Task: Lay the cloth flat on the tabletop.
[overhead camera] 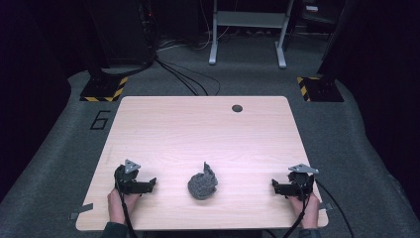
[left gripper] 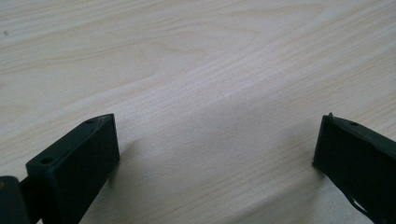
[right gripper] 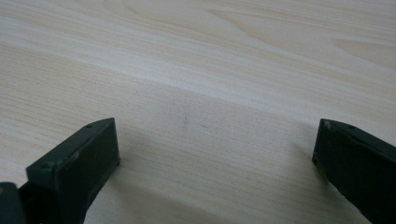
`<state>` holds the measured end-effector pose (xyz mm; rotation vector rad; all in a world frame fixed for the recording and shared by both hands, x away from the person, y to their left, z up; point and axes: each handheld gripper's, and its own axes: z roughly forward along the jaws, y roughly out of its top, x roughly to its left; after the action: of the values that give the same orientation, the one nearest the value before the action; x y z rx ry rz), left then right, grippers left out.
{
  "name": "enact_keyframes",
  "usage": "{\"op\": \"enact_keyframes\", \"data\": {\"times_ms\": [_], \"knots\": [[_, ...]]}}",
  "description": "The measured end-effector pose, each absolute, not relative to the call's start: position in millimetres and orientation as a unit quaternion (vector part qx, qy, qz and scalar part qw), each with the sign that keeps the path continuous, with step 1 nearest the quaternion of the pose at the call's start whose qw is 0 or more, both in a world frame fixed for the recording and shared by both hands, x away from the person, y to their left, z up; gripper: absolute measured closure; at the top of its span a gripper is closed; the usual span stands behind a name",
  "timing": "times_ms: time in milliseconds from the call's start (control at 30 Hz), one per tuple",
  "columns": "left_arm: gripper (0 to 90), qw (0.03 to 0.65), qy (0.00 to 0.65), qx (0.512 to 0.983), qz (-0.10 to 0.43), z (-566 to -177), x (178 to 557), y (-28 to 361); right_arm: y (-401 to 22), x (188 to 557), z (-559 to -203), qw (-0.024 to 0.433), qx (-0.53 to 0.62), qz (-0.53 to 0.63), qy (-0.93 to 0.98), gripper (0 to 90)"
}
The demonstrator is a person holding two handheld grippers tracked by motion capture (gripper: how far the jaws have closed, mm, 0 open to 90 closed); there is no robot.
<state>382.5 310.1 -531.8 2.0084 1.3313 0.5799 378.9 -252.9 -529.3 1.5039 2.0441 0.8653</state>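
Plainly, left gripper (overhead camera: 148, 184) rested wide apart and empty on the table (overhead camera: 198, 129), crumpled grey cloth (overhead camera: 203, 184) midway between it and right gripper (overhead camera: 277, 187), likewise spread, nothing held.

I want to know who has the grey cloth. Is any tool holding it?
No. Both the left tool and right tool are open and empty; the crumpled grey cloth lies untouched between them.

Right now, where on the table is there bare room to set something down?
The whole far half of the table is bare, up to the small round hole near the far edge. Bare strips also lie between the grey cloth and each open gripper, left and right. Only the near edge is occupied.
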Motion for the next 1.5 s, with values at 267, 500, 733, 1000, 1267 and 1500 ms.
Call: {"op": "enact_keyframes", "data": {"times_ms": [267,500,733,1000,1267,1500], "knots": [[0.0,0.326,0.507,0.766,0.222,-531.8,381.9,310.3,-252.3,378.4,-529.6,0.227,0.540,0.316,0.746,0.0],[0.0,0.347,0.509,0.759,0.213,-529.1,379.5,316.0,-252.2,378.5,-529.6,0.227,0.539,0.316,0.747,0.0],[0.0,0.380,0.501,0.751,0.201,-522.6,373.3,312.1,-252.0,378.6,-529.5,0.227,0.538,0.316,0.748,0.1],[0.0,0.391,0.457,0.779,0.179,-509.3,368.3,284.7,-252.1,378.4,-529.5,0.226,0.538,0.317,0.747,0.4],[0.0,0.397,0.406,0.806,0.165,-498.3,364.6,253.2,-252.1,378.1,-529.5,0.227,0.539,0.317,0.747,0.4],[0.3,0.404,0.359,0.830,0.142,-497.0,361.2,221.9,-252.1,377.9,-529.5,0.227,0.538,0.317,0.747,0.6]]}}
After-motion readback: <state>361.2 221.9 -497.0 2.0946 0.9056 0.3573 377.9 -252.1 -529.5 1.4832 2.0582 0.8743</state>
